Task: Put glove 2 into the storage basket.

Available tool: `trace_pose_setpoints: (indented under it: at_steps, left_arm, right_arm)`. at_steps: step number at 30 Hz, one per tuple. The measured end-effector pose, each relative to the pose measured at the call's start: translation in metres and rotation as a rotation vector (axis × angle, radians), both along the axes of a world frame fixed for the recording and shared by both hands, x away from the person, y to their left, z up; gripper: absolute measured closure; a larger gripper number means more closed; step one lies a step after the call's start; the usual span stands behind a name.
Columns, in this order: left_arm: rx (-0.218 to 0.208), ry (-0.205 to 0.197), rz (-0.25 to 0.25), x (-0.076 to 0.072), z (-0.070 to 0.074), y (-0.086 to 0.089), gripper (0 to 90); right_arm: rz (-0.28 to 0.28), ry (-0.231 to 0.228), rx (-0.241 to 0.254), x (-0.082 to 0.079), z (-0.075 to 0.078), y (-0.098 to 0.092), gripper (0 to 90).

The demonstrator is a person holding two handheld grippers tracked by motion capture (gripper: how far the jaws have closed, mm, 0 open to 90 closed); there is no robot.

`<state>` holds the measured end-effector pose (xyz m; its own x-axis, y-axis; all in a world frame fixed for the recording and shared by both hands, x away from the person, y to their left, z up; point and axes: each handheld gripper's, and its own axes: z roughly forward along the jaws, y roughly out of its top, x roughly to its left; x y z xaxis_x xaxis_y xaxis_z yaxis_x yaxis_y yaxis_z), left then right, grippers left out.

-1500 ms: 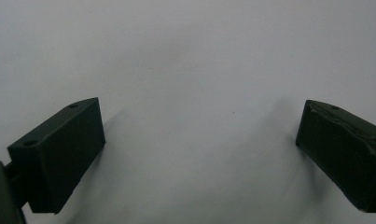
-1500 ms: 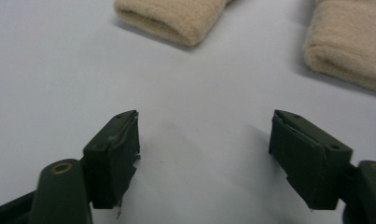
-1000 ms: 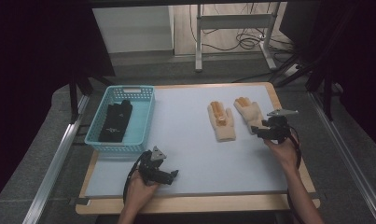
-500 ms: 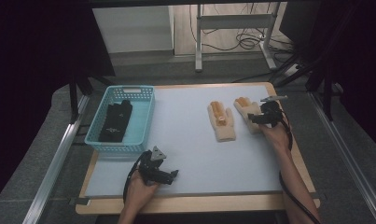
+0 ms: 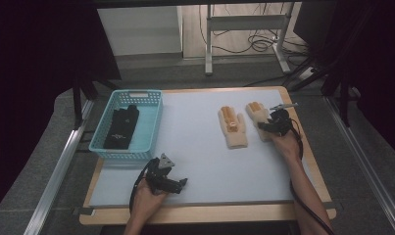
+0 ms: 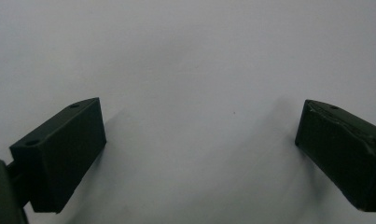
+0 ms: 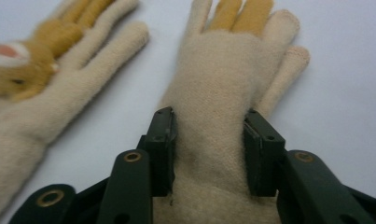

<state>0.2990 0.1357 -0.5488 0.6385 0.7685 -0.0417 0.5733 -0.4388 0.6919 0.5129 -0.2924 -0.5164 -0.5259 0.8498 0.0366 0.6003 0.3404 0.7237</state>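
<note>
Cream fleece makes up the two gloves on the pale bench (image 5: 205, 161), both lying flat at its far right with fingers pointing away from the person. The right glove (image 5: 258, 115) sits just beside the left glove (image 5: 233, 128), which carries a tan animal face on its back.

The right tool (image 7: 208, 154) has come down over the right glove's cuff end: its two black jaws have just been closing and now press into the fleece from either side, bunching it a little between them.

The left tool (image 5: 179, 183) rests at the near left of the bench in the person's hand, its two jaws spread wide with nothing but bare surface between them.

One light-blue basket (image 5: 149, 127) stands at the far left, well apart from the gloves, with one dark folded item (image 5: 121, 128) lying inside it.
</note>
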Motion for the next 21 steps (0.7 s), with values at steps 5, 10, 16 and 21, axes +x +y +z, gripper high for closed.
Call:
trace_pose_setpoints:
  at_steps: [5,10,16,21]
  left_arm:
    - [0.0,0.0,0.001,0.0,0.0,0.0,2.0]
    - [-0.005,-0.001,0.004,0.0,0.0,0.0,2.0]
    - [-0.003,-0.001,0.005,0.0,0.0,0.0,2.1]
    - [-0.002,-0.001,0.004,0.0,0.0,0.0,2.1]
  right_arm:
    - [0.008,-0.025,0.065,-0.013,0.009,-0.01,73.5]
    - [0.042,-0.046,0.05,-0.029,0.023,-0.007,81.0]
    - [0.117,-0.07,0.081,-0.056,0.052,0.016,81.4]
    - [0.21,-0.055,0.12,-0.078,0.061,0.053,80.8]
